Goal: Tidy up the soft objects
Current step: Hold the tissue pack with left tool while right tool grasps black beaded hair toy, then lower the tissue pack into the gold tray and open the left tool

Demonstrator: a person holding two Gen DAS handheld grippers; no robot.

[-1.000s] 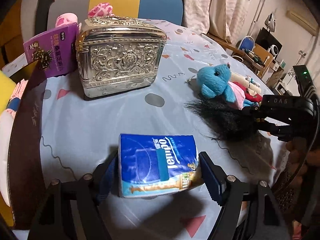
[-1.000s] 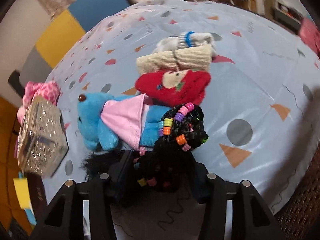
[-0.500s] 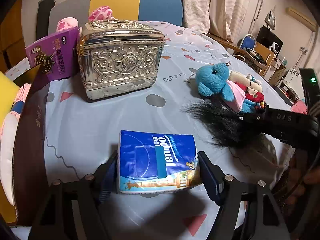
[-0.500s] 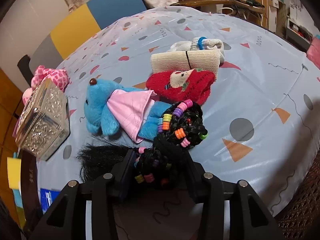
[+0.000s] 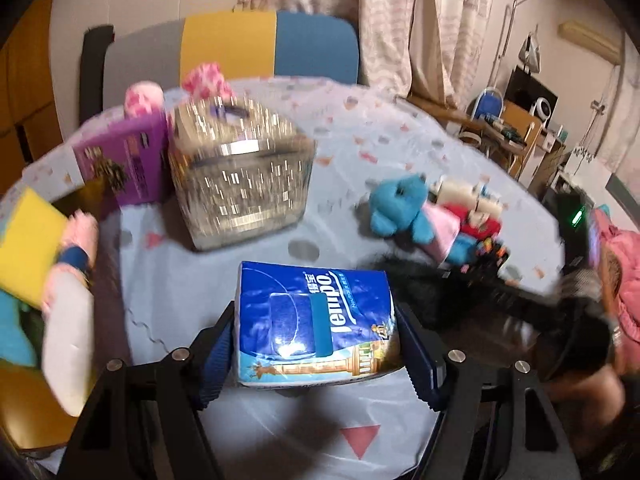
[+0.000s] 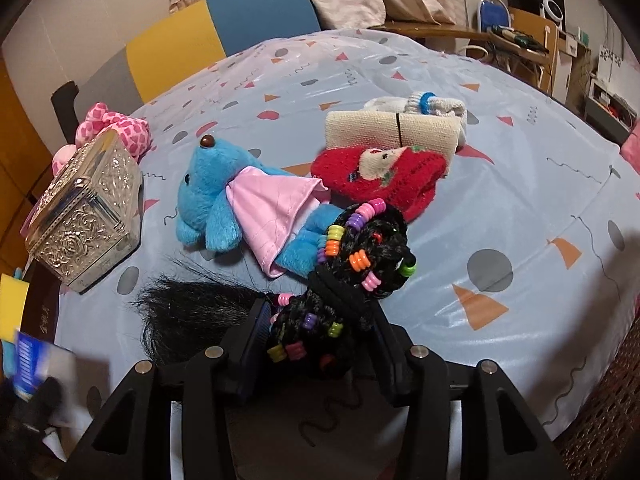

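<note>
Gripping blue tissue pack (image 5: pixel 314 326) between my left fingers (image 5: pixel 214 354), lifted off tabletop (image 5: pixel 360 152); my right fingers (image 6: pixel 256 334) opening slightly, beaded black braid (image 6: pixel 352 276) between them.

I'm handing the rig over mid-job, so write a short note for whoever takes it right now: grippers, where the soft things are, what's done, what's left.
Left gripper: closed on the blue tissue pack, near the front edge of the table.
Right gripper: jaws opening slightly, the beaded black braid between them, its loose hair trailing left on the cloth.
On the table: blue plush toy, red knit piece, beige roll and white sock bundle clustered together; pink plush behind the silver box.
Done: nothing visibly sorted.
Left: place both held items, then the rest.
</note>
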